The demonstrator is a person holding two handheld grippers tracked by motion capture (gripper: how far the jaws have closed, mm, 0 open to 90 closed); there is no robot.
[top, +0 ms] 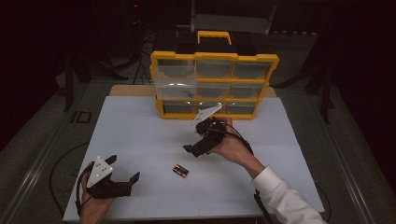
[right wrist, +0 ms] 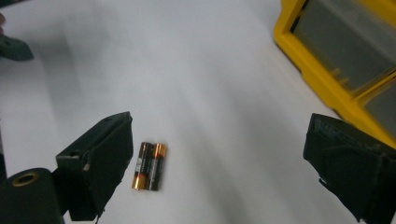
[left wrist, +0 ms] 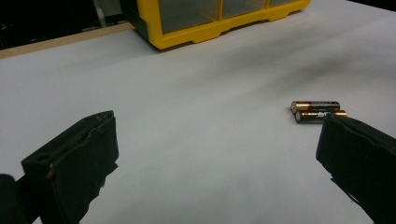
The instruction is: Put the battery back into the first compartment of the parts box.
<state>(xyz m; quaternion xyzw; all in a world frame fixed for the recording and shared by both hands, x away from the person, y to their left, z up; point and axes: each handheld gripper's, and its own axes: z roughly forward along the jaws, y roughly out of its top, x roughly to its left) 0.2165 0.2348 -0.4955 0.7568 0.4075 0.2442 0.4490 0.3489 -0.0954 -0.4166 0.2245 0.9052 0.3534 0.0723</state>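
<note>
Centre-bottom of the high view, on the white table [top: 140,126]: two batteries [top: 180,171], side by side and touching, well apart from the yellow drawer organizer [top: 214,85] at upper centre. Right gripper [top: 198,147], released with jaws wide, hovers just above and right of them; left gripper [top: 122,183], likewise spread and empty, rests at lower left. Recommended handling: bring the right gripper's jaws down astride the pair across their width, square to the long axis, and close gently lest one roll free.
</note>
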